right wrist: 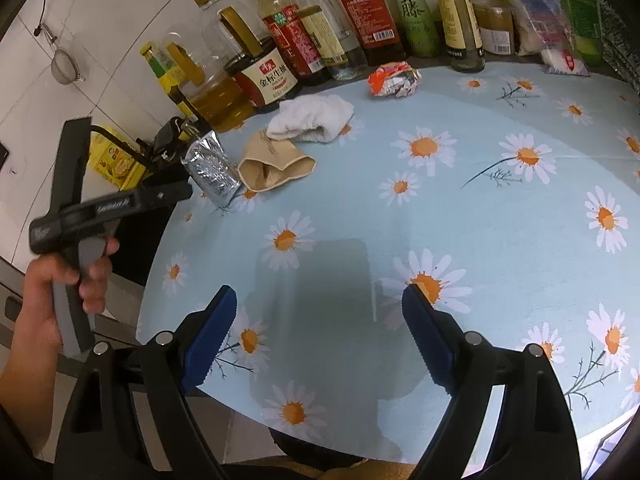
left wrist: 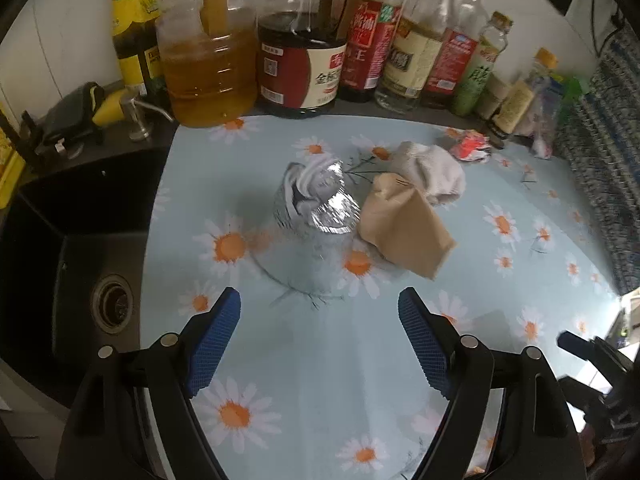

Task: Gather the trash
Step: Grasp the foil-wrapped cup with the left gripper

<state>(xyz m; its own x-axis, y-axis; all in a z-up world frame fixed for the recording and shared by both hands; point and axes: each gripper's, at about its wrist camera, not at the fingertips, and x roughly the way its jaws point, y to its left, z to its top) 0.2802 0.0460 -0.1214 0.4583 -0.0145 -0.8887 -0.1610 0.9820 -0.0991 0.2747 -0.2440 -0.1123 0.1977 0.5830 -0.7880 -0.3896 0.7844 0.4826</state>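
Observation:
A silver foil bag (left wrist: 316, 200) stands on the daisy-print cloth (left wrist: 328, 360), just ahead of my open left gripper (left wrist: 320, 304). A crumpled tan paper bag (left wrist: 404, 228) lies to its right, with a white rag (left wrist: 436, 172) behind it and a red-and-silver crumpled wrapper (left wrist: 470, 148) farther right. In the right wrist view the foil bag (right wrist: 212, 168), tan bag (right wrist: 272, 168), rag (right wrist: 312, 118) and wrapper (right wrist: 394, 80) lie far ahead. My right gripper (right wrist: 320, 300) is open and empty over the cloth.
A row of oil and sauce bottles (left wrist: 300, 40) lines the back wall. A dark sink (left wrist: 80, 272) with a drain lies left of the cloth. The left hand-held gripper body (right wrist: 80, 208) shows in the right wrist view. A patterned fabric (left wrist: 600, 180) hangs at right.

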